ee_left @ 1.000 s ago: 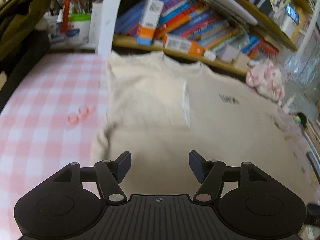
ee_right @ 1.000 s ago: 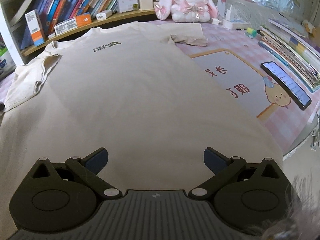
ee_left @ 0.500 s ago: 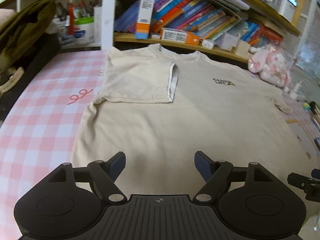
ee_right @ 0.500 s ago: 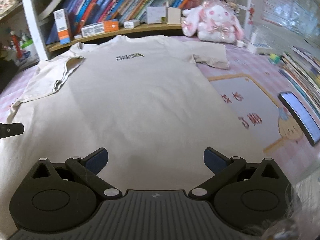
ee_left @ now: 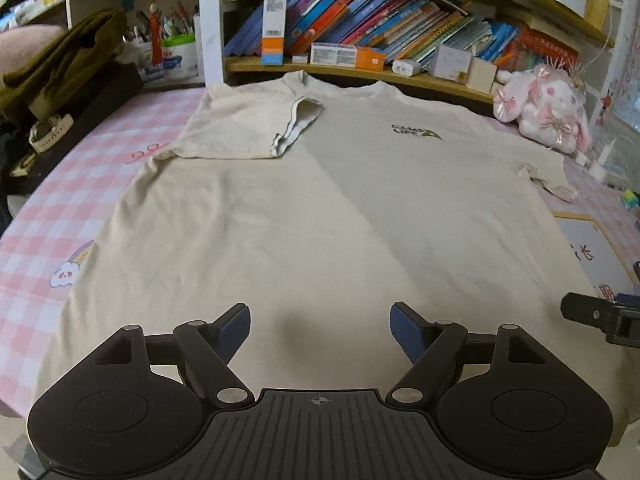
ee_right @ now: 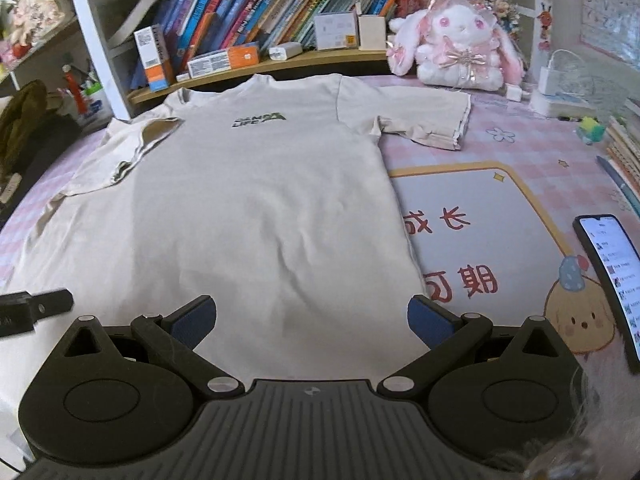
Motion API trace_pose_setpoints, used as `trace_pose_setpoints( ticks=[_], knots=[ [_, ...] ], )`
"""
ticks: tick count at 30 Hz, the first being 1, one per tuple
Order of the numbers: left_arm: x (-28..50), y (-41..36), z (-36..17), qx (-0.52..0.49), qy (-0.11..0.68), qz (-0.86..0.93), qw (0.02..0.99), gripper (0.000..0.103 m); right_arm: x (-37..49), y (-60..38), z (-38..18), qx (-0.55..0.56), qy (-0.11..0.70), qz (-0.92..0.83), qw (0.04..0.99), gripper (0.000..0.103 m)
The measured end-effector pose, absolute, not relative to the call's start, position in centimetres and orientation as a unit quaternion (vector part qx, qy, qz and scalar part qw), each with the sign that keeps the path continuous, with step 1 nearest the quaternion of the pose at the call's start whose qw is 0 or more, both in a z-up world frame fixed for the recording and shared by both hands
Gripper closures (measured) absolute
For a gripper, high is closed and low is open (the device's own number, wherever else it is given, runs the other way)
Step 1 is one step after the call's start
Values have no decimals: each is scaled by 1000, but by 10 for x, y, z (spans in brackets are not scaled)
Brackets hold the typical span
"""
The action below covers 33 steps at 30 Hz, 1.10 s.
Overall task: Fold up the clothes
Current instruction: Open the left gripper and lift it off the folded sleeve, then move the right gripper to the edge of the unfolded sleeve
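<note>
So far only one sleeve (ee_left: 256, 132) is folded inward; the T-shirt (ee_left: 320, 208) is spread flat on the table (ee_right: 520, 152). Left tool (ee_left: 320, 322) and right tool (ee_right: 312, 314) are held wide open, apparently empty; remaining folds are outstanding.

Place: a home — looks like a child's bedroom or study corner
Surface: pink checked cloth (ee_left: 60, 216) with rainbow and chick cartoons
Shelves: wooden bookshelf (ee_right: 256, 68) crammed with colourful books
Toys: pink plush bunny (ee_right: 456, 48) against the shelf
Extras: phone (ee_right: 612, 276), pen pots (ee_left: 168, 48) — lived-in clutter
</note>
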<state>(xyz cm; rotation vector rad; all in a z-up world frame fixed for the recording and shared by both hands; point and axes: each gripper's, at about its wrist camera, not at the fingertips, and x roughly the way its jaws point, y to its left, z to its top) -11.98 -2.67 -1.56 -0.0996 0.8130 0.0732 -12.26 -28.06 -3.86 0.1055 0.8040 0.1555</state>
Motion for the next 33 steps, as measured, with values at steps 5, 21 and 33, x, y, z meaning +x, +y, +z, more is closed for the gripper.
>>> trace_pose_setpoints(
  ticks=[5,21,33],
  knots=[
    [-124,-30,-12,-48,392,51,917,20,-123,-290,-39,53,390,97,914,0],
    [-103,0,-11,-66,379,1,923,18,-116,-271,-29,58,383,50,921,0],
    [-84,21,-26,-104,385,-70,914,18,-124,-254,-24,48,386,-8,921,0]
  ],
)
